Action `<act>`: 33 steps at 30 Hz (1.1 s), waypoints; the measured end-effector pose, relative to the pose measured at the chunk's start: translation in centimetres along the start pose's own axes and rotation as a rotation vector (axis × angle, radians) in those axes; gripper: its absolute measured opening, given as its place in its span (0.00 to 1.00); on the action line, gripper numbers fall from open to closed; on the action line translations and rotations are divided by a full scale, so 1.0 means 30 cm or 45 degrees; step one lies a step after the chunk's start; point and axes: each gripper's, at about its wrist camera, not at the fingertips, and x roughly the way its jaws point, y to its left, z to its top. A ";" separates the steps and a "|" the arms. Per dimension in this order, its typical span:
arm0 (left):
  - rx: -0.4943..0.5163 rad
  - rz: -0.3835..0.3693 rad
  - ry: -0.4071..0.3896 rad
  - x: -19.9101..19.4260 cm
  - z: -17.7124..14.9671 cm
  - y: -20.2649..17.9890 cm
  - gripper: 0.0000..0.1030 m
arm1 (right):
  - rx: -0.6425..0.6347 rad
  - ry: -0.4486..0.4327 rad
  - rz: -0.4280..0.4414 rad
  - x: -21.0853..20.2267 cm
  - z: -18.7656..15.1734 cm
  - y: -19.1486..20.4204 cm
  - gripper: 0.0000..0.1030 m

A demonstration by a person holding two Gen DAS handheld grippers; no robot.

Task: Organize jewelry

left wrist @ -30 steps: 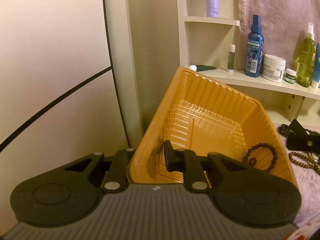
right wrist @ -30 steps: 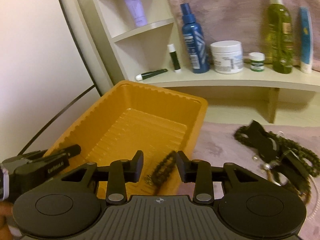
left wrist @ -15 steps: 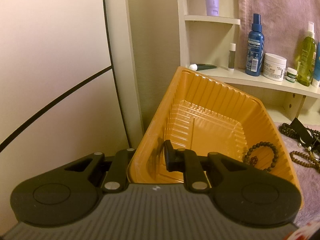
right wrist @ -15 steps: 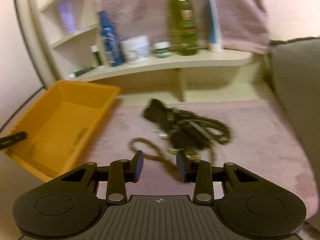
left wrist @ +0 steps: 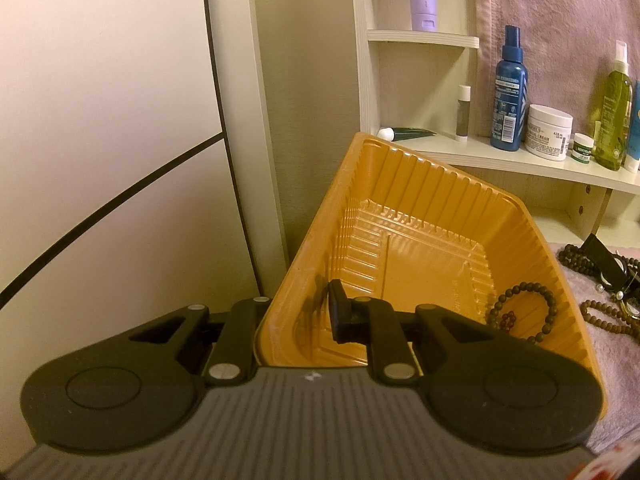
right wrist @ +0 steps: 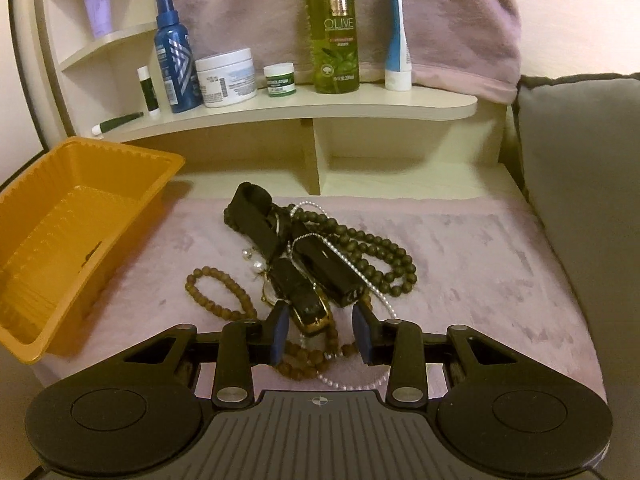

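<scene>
An orange plastic tray (left wrist: 440,168) stands tilted at the left, with my left gripper (left wrist: 296,320) shut on its near wall, one finger inside and one outside. A dark bead bracelet (left wrist: 524,312) lies in the tray's right corner. On the pink mat (right wrist: 480,272) lies a tangled jewelry pile (right wrist: 312,256): a black watch (right wrist: 304,296) with a gold buckle, a dark bead necklace (right wrist: 372,256), a pearl string (right wrist: 344,256) and a brown bead bracelet (right wrist: 216,292). My right gripper (right wrist: 320,332) hangs open at the pile's near end, its pads either side of the watch buckle without pressing it.
A cream shelf behind holds a blue spray bottle (right wrist: 174,56), a white jar (right wrist: 226,76), a green olive bottle (right wrist: 334,28) and small tubes. A grey cushion (right wrist: 580,160) bounds the mat on the right. The tray (right wrist: 80,168) sits at the mat's left edge.
My right gripper has swung from over the tray rightward and down to the jewelry pile, still open. The left gripper and tray have not moved.
</scene>
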 end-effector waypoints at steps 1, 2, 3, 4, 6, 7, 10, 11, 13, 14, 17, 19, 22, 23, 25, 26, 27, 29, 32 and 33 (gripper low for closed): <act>-0.001 0.000 0.000 0.000 0.000 0.000 0.16 | -0.002 0.002 -0.001 0.007 0.001 0.001 0.35; -0.001 -0.001 0.000 -0.001 0.001 0.000 0.16 | -0.005 0.004 0.000 0.012 0.002 0.003 0.34; -0.001 0.000 0.000 0.000 0.000 0.000 0.16 | -0.009 0.007 0.001 0.017 0.003 0.003 0.30; -0.001 0.000 0.000 0.000 0.000 0.000 0.16 | -0.008 0.015 0.002 0.022 0.003 0.004 0.21; -0.002 -0.001 0.000 -0.001 0.000 0.000 0.16 | 0.007 0.016 0.003 0.024 0.003 0.000 0.19; -0.002 -0.001 0.000 -0.001 0.000 0.000 0.16 | 0.024 0.005 0.010 0.019 0.003 -0.004 0.18; 0.000 -0.001 -0.001 -0.001 0.001 -0.001 0.16 | 0.074 -0.017 0.027 0.002 0.011 -0.014 0.18; 0.001 -0.002 -0.001 -0.001 0.001 -0.002 0.16 | 0.090 -0.025 0.030 -0.006 0.015 -0.016 0.17; 0.001 -0.002 -0.001 0.000 0.001 -0.001 0.16 | 0.117 -0.034 0.039 -0.020 0.023 -0.019 0.17; 0.000 -0.002 -0.001 -0.001 0.001 -0.001 0.16 | 0.133 -0.037 0.041 -0.028 0.027 -0.021 0.16; 0.003 -0.002 -0.002 -0.001 0.001 -0.001 0.16 | 0.169 -0.039 0.056 -0.053 0.040 -0.025 0.15; 0.003 -0.002 -0.002 -0.001 0.001 -0.001 0.16 | 0.181 -0.044 0.061 -0.073 0.049 -0.023 0.15; 0.002 -0.002 -0.001 -0.001 0.001 -0.001 0.15 | 0.201 -0.059 0.073 -0.104 0.060 -0.021 0.15; 0.002 -0.002 -0.002 -0.001 0.001 -0.002 0.15 | 0.212 -0.062 0.080 -0.114 0.064 -0.019 0.15; 0.002 -0.003 -0.002 -0.001 0.001 -0.001 0.15 | 0.235 -0.068 0.100 -0.131 0.069 -0.019 0.15; 0.002 -0.003 -0.001 -0.001 0.001 -0.001 0.15 | 0.248 -0.072 0.111 -0.140 0.073 -0.017 0.15; 0.002 -0.003 -0.001 -0.002 0.001 -0.001 0.15 | 0.256 -0.073 0.123 -0.147 0.079 -0.014 0.15; 0.002 -0.002 -0.001 -0.002 0.001 -0.002 0.15 | 0.278 -0.081 0.155 -0.164 0.091 -0.005 0.15; 0.001 -0.002 -0.001 -0.002 0.001 -0.002 0.15 | 0.309 -0.080 0.224 -0.178 0.108 0.020 0.15; 0.001 -0.002 -0.001 -0.002 0.001 -0.002 0.15 | 0.316 -0.080 0.249 -0.180 0.113 0.031 0.15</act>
